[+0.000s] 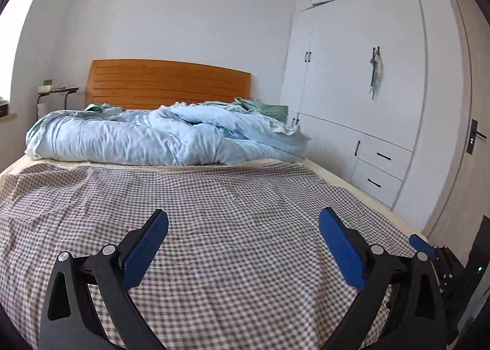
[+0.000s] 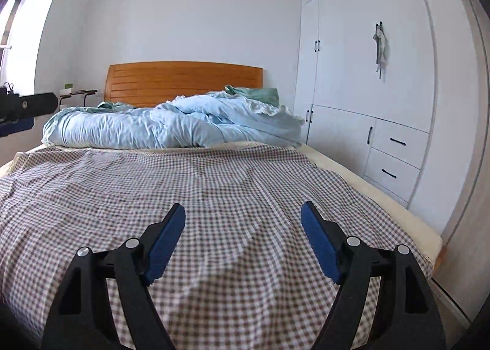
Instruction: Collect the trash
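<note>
You are between pickups, or not yet at the first: both tools look out level over the bed (image 1: 214,227) and no trash shows anywhere on the checked sheet (image 2: 214,184), on the duvet (image 1: 159,139) piled at the far end, or along the strip by the wardrobe (image 2: 367,90) on the right. It may lie on the floor below the views or in a fold of the duvet; these pictures cannot settle that.

The left gripper (image 1: 243,246) has its jaws spread wide with only sheet between them, holding nothing. The right gripper (image 2: 243,240) is also open and empty, its jaws a little less spread. Both point across the bed toward the headboard (image 1: 168,83), tipped slightly down, held side by side above the near end; the right tool's tip shows at the right edge of the left view.

Your next move, I judge, is a search: tilt the tools down and sweep the floor and bed edges until a piece of trash comes into view, then line open jaws on it
</note>
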A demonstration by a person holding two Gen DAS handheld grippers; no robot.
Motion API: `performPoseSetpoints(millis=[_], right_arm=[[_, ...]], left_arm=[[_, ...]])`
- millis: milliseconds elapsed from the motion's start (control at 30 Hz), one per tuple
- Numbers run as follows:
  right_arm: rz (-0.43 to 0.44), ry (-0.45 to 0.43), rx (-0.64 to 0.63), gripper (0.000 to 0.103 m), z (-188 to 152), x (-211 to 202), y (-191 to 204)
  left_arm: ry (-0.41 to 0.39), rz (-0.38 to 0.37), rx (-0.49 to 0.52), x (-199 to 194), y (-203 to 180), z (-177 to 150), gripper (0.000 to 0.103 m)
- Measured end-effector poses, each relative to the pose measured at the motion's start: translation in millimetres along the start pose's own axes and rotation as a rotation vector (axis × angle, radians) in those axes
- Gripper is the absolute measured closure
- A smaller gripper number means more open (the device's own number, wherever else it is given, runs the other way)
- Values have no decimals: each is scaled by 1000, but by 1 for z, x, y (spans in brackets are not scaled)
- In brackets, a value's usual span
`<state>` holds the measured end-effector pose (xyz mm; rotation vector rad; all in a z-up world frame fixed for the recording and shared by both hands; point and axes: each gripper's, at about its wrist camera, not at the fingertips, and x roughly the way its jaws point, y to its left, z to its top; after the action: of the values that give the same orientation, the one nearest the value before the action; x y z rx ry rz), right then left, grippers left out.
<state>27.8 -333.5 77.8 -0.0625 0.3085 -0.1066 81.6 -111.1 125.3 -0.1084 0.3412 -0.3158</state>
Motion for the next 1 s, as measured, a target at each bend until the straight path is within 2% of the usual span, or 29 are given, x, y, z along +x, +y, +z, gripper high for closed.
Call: performPoseSetpoints(millis=[167,300,567,767,867,933,1000], right_arm=[[76,-45,30,23,14,9,30],[137,-40,4,23,14,17,59],[187,-38,17,23,11,29,93],[203,-42,44,23,9,36,99],[204,-40,76,23,4,40,98],[200,-34,96,23,-1,43,99],[192,-34,88,18,-5,43,103]], left_arm=[[-47,110,24,-13,43,-2,8],[-46,176,4,-21,78,-10,8],[-28,296,-33,-32,133,-30,8],[-46,343,-22,-38,150,-38,8],[-21,327,-31,-37,157,-43,8],[-12,344,-36,-35,160,-46,8],[-8,350,-38,-34,161,-50,8]])
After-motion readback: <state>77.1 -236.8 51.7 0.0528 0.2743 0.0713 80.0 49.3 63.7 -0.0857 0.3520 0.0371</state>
